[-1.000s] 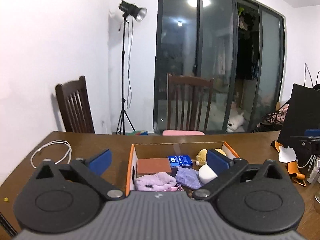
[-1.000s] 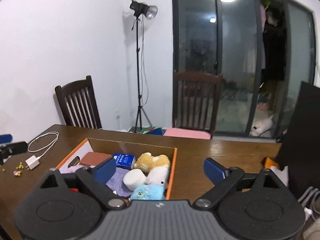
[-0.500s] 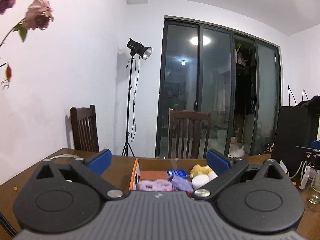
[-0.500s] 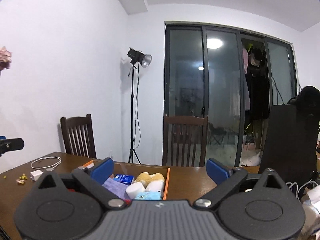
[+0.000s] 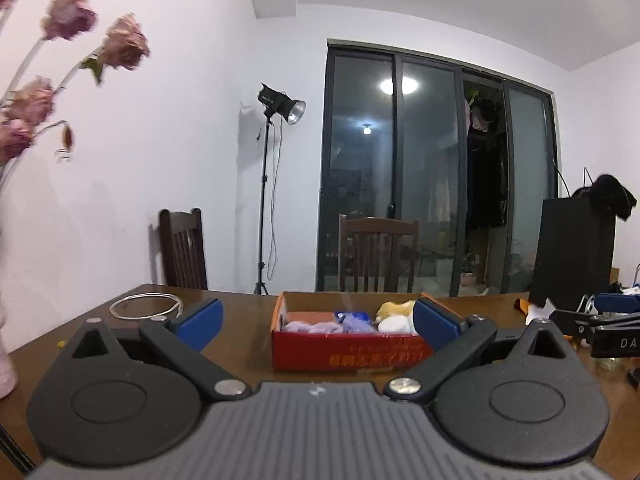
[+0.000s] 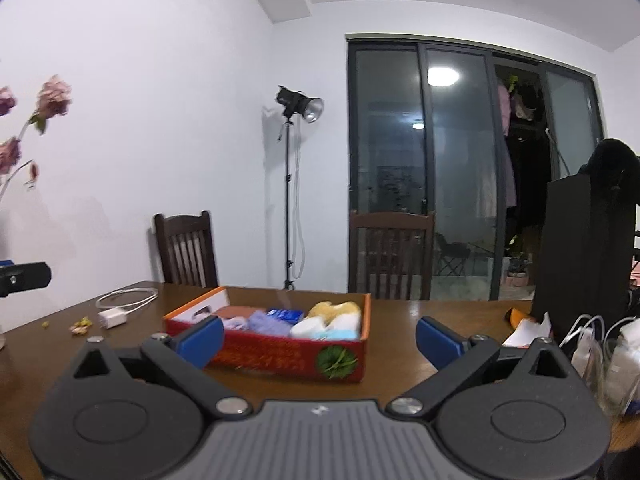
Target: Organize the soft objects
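Observation:
A red cardboard box [image 5: 348, 354] stands on the brown table, packed with soft things: a purple cloth [image 5: 308, 326], a yellow plush [image 5: 394, 308] and a white round piece [image 5: 394, 325]. The right wrist view shows the same box [image 6: 280, 354] with the yellow plush [image 6: 334, 310] and a light blue plush [image 6: 336, 335] at its right end. My left gripper [image 5: 316, 320] is open and level, a short way in front of the box, holding nothing. My right gripper [image 6: 320, 340] is also back from the box. Its jaws are opening wide with nothing between them.
A white cable [image 5: 144, 306] and a charger [image 6: 114, 316] lie at the far left of the table. Dried pink flowers [image 5: 120, 44] rise at the left edge. A black panel [image 5: 572, 252] and cables crowd the right side. Two wooden chairs [image 5: 378, 252] stand behind the table.
Both grippers have drawn back from the box and sunk lower. The views went from looking down into the box to looking level at its front wall. The right jaws spread slightly.

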`<act>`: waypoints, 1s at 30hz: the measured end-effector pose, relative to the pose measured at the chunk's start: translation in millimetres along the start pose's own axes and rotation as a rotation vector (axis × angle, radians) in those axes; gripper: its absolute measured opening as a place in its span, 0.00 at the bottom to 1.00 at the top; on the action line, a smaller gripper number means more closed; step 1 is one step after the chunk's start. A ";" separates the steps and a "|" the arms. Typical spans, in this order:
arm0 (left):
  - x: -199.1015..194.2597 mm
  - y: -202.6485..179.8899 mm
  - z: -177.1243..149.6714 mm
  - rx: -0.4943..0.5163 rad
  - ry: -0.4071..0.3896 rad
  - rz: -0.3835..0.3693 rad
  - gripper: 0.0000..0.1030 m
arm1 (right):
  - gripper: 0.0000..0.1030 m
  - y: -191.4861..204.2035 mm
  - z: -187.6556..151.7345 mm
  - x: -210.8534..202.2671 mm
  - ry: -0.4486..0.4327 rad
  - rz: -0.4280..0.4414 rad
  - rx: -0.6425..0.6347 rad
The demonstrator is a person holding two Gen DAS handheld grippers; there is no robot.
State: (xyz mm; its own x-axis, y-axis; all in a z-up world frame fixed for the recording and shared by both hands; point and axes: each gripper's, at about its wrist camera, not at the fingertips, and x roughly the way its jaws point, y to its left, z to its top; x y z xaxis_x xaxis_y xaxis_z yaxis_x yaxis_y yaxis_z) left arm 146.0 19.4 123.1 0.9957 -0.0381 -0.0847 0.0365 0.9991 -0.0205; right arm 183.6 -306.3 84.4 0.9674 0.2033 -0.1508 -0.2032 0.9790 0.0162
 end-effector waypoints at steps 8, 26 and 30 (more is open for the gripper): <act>-82.0 -12.9 -75.8 0.140 0.003 0.058 1.00 | 1.00 51.9 -81.8 -68.6 0.057 0.043 -0.086; -115.3 -20.0 -98.3 0.092 0.077 0.019 1.00 | 1.00 57.5 -116.6 -123.7 0.065 -0.010 0.011; -111.4 -16.1 -98.7 0.074 0.086 0.033 1.00 | 1.00 55.4 -115.3 -121.5 0.053 -0.013 0.022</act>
State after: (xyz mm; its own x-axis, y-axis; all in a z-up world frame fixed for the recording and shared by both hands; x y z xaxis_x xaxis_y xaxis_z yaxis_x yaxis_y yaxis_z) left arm 26.1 5.9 34.5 0.9856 -0.0038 -0.1690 0.0135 0.9983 0.0567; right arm 37.4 -278.5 -10.3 0.9605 0.1898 -0.2035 -0.1865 0.9818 0.0357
